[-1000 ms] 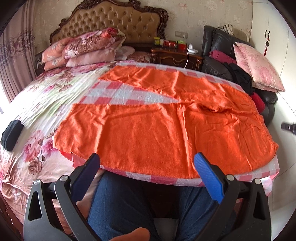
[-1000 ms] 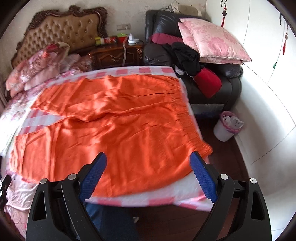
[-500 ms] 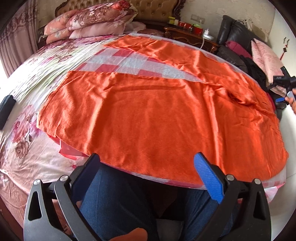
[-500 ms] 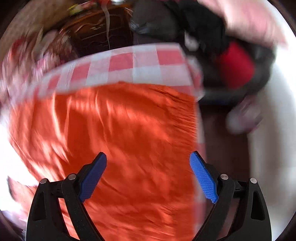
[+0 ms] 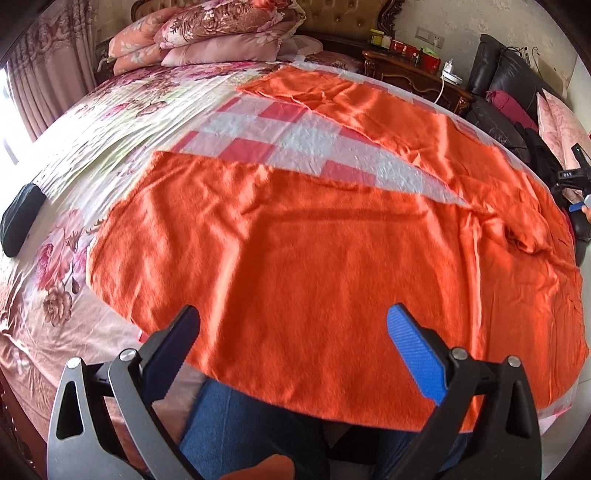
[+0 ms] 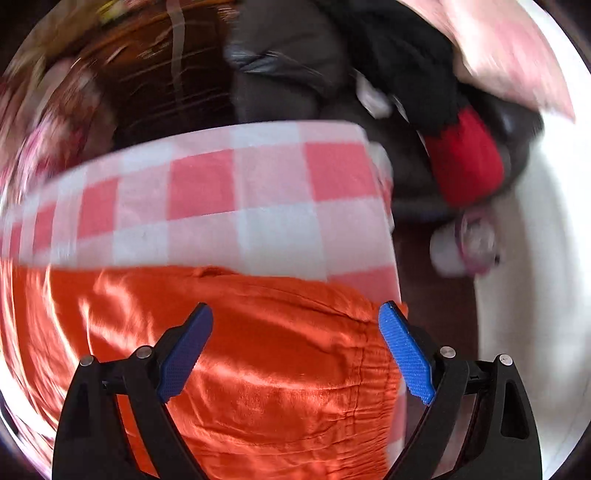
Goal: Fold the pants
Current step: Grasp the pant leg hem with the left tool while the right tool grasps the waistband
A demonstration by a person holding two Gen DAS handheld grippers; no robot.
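Orange pants [image 5: 314, 258] lie spread flat on a pink-and-white checked cloth [image 5: 295, 136] on the bed, the two legs splayed apart toward the left. My left gripper [image 5: 293, 325] hovers open over the near leg, close to the bed's front edge, with nothing between its blue pads. In the blurred right wrist view the pants' gathered waistband corner [image 6: 373, 354] lies just below my right gripper [image 6: 295, 325], which is open and empty. That right gripper [image 5: 576, 184] also shows at the far right edge of the left wrist view.
Stacked floral pillows [image 5: 207, 33] and a tufted headboard [image 5: 347, 14] stand at the back. A dark pouch [image 5: 20, 221] lies on the flowered sheet at the left. A black leather chair [image 6: 303, 74] with clothes and a pink bin [image 6: 469, 247] stand beside the bed. A person's jeans-clad legs [image 5: 251, 432] are below.
The left gripper has moved forward and lower over the near pant leg. The right gripper has swung fast to the far waistband corner and dropped close to it.
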